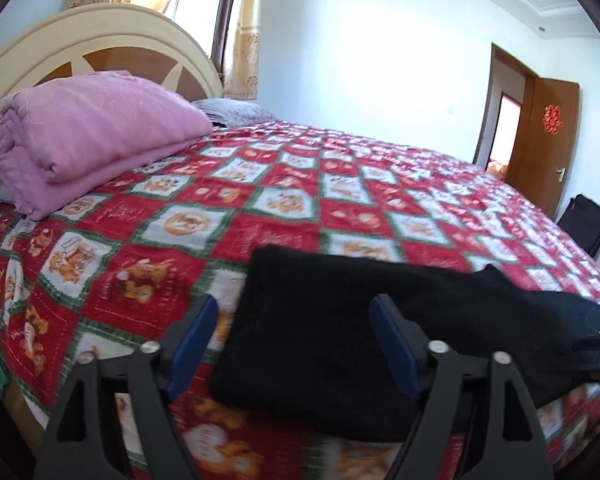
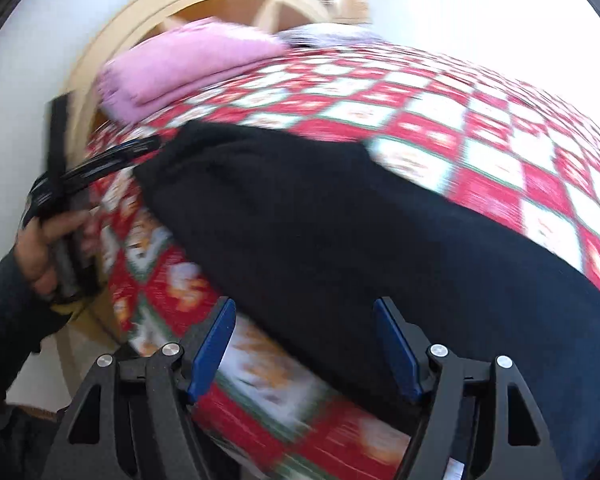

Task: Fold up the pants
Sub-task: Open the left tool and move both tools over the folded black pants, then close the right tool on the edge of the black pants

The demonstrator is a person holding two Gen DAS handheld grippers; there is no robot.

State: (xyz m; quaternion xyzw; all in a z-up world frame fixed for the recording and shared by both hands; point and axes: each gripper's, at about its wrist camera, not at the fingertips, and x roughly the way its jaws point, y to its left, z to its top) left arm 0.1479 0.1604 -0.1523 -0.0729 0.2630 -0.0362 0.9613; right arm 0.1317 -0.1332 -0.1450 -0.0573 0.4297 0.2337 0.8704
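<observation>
While the black pants [image 1: 340,340] lie folded flat on the red patterned bedspread [image 1: 260,208], the left gripper [image 1: 296,336] hovers over their near left corner, jaws wide apart and gripping nothing. Right of it, the right gripper [image 2: 304,340] also stands wide open and empty above the pants' near edge. No container shows. Only the left wrist view shows the open wooden door [image 1: 544,148]; only the right wrist view shows the person's hand [image 2: 44,248] holding the left tool.

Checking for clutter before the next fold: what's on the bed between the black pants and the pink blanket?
Only bare bedspread lies between the black pants and the pink blanket, in the left wrist view.
</observation>
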